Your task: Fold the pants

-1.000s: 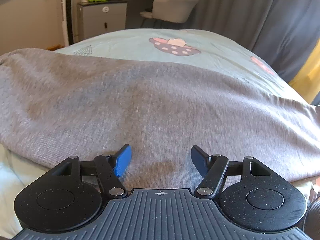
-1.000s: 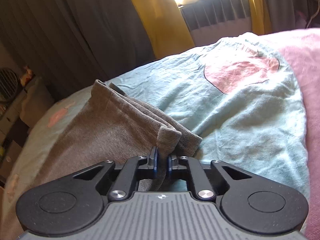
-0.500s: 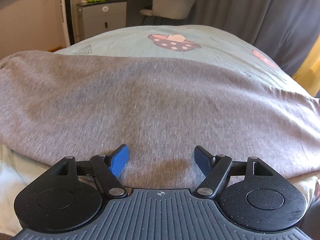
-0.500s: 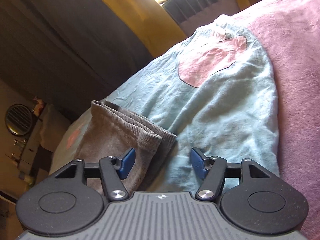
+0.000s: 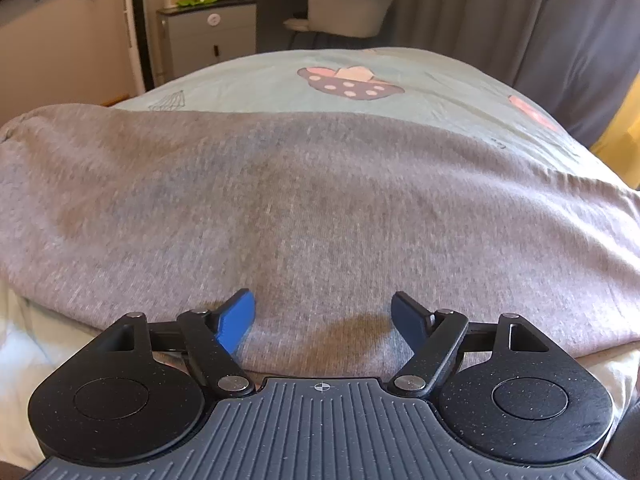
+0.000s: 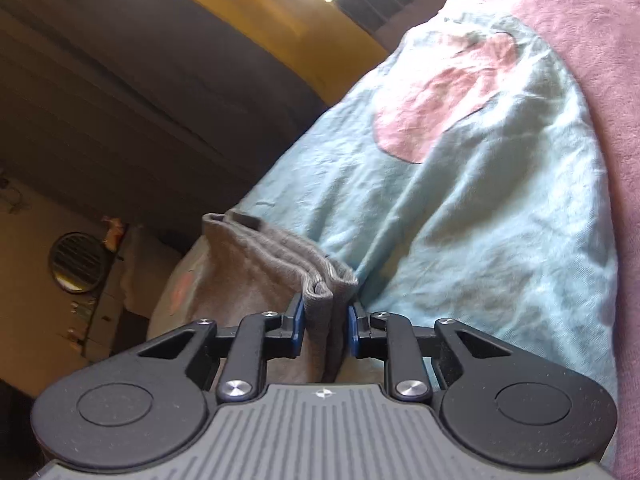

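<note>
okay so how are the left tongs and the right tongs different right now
The left tongs stand wide open; the right tongs have just been closing on a bunched end of the grey pants. The left tongs hover over flat cloth; the right tongs are at stacked edges. Both have blue pads.

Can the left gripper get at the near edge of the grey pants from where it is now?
Probably yes: the left gripper stands open right over the grey pants, near their front edge, with nothing between.
</note>
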Motion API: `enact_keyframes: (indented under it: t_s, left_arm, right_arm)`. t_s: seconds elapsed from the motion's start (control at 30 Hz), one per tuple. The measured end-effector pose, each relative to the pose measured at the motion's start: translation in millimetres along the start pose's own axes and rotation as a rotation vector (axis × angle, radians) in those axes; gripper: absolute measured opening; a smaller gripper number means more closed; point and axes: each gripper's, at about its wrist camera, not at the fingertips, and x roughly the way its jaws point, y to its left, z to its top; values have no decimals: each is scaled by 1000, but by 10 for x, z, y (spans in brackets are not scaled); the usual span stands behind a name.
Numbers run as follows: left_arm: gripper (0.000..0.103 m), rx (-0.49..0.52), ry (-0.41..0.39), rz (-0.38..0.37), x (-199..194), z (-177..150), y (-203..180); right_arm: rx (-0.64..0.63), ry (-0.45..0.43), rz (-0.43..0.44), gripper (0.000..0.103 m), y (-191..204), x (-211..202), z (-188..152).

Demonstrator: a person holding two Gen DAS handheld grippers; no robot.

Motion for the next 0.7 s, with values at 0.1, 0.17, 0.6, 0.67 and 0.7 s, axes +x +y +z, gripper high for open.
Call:
enact_keyframes:
  t_s: [0.1, 0.17, 0.6, 0.67, 0.7]
  left_arm:
    - [82, 1, -1, -1, 12, -1, -9]
    - [82, -1, -1, -3, 9, 1, -7]
    - [82, 0, -20, -20, -78, -4, 22]
    - [82, 0, -19, -38, -96, -11, 30]
    - [82, -4, -19, -46, -103, -13, 40]
  right_arm:
    - [-18, 3, 16, 33, 60, -8, -32]
    - [-8, 6, -6, 35, 66, 68, -27]
    - [-241, -64, -31, 11, 868, -3, -88]
    - [-368, -69, 2, 11, 1247, -69, -182]
    - [-427, -62, 30, 11, 1442, -89, -255]
